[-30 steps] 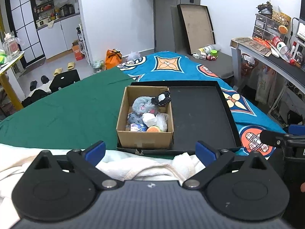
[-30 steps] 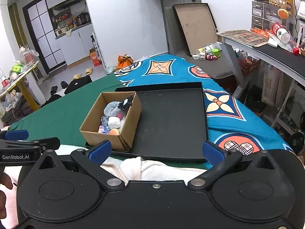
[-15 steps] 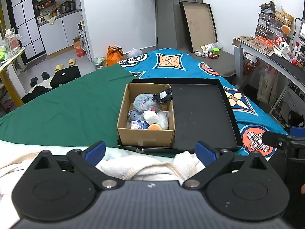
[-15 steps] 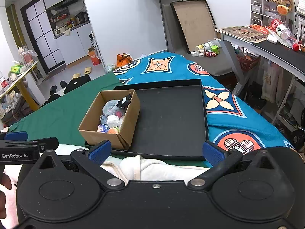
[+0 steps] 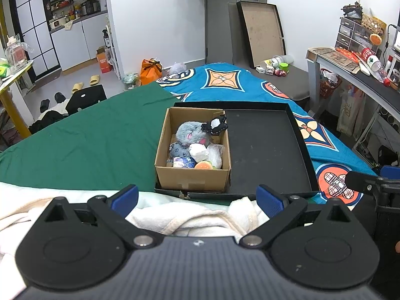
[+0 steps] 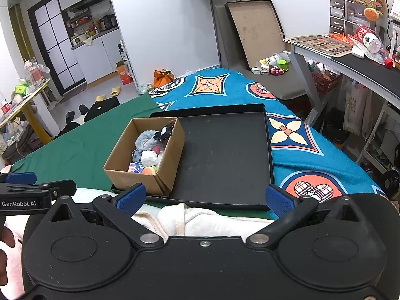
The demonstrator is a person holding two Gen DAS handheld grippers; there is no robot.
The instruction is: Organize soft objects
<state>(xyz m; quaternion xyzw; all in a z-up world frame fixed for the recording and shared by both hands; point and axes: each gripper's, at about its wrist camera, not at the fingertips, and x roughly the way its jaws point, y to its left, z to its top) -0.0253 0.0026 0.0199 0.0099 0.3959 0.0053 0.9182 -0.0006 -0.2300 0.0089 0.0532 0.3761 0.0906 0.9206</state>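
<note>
With toys piled in cardboard box (image 5: 192,150) on black tray (image 5: 265,150), hanging back: left gripper (image 5: 197,197) and right gripper (image 6: 205,196) spread wide, empty.

Green bedsheet (image 5: 82,147), blue patterned quilt (image 5: 225,82), orange gift bag (image 5: 150,67) on floor, yellow slippers (image 5: 86,82), grey desk (image 6: 350,60), brown-lined tray (image 5: 262,35) leaning against wall.

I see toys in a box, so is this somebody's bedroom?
Probably a small one-room home: a bed with a blue patterned cover, a kitchen nook behind a glass door, and a cluttered desk. The cardboard box sits on the bed.
</note>
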